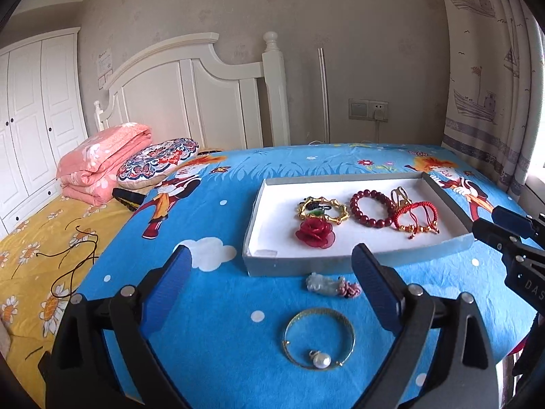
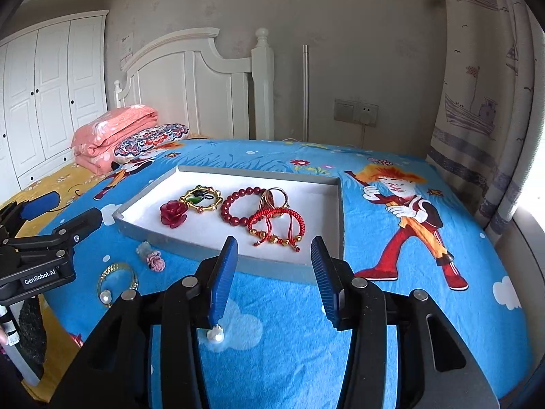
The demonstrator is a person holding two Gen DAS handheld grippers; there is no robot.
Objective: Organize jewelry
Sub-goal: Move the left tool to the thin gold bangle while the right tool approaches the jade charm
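Note:
A grey tray with a white lining [image 1: 439, 248] [image 2: 269, 260] lies on the blue bedsheet. In it are a red rose ornament [image 1: 315, 233] [image 2: 173, 215], a gold bamboo bracelet [image 1: 323, 208] [image 2: 201, 198], a dark red bead bracelet [image 1: 373, 208] [image 2: 243, 209], a red cord bracelet [image 1: 414, 220] [image 2: 277, 225] and gold rings [image 1: 401, 195] [image 2: 274, 197]. In front of the tray lie a jade pendant with a pink knot [image 1: 332, 284] [image 2: 151, 254] and a gold bangle with a pearl [image 1: 319, 338] [image 2: 115, 281]. My left gripper [image 1: 269, 284] [image 2: 61, 209] is open above them. My right gripper [image 2: 274, 267] [image 1: 507, 221] is open; a small pearl piece [image 2: 215, 334] lies below its left finger.
A folded pink quilt [image 1: 98, 163], a patterned cushion [image 1: 158, 162] and a dark cord [image 1: 73, 262] on the yellow sheet lie to the left. The white headboard [image 1: 190, 88] stands behind, a curtain [image 1: 490, 78] at the right. The bed's edge is close at the right.

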